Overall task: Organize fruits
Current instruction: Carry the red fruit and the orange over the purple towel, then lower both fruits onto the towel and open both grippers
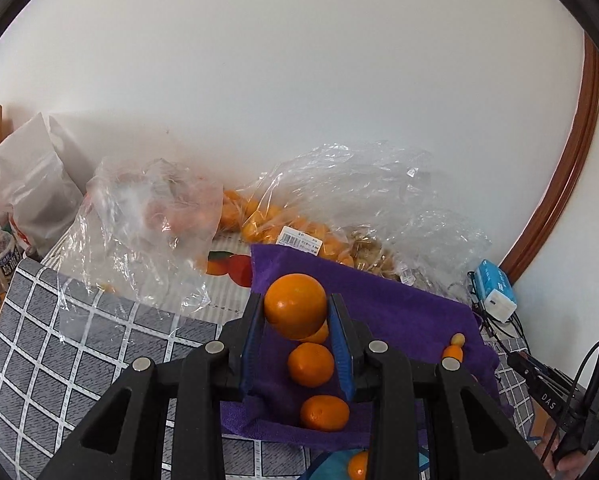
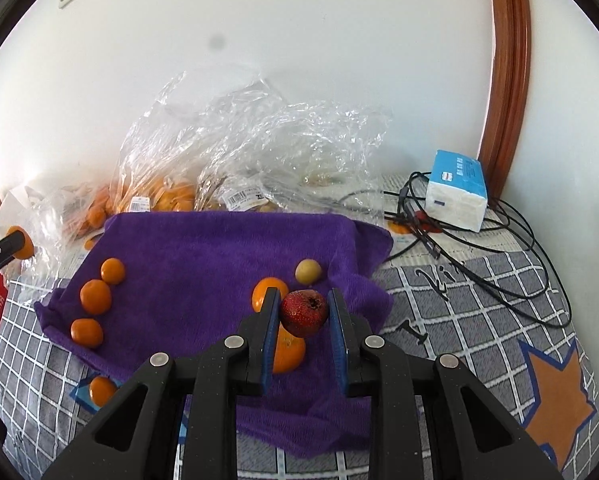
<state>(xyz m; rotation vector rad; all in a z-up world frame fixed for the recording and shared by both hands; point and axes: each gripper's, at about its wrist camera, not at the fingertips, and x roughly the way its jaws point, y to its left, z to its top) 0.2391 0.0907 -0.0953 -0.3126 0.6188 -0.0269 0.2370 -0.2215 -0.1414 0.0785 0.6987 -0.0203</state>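
A: Left tool [image 1: 297, 312] clamped on an orange [image 1: 295, 306], above the purple towel [image 1: 399, 308].

B: Right tool [image 2: 303, 312] pinching a red fruit [image 2: 304, 313] (speckled skin). Keep grips gentle; set each beside its own kind.

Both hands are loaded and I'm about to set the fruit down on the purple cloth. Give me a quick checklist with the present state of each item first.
1. Left gripper clamped on the orange: ok, both pads press its sides.
2. Right gripper clamped on the small red fruit: ok, held between the pads.
3. Free room on the purple cloth: ok, its middle is bare.
4. Row of three oranges on the cloth's left side intact: ok, lying apart.
5. Cables clear of the cloth: ok, they lie off to the right beside the tissue pack.
6. Which group the red fruit belongs with: cannot tell.
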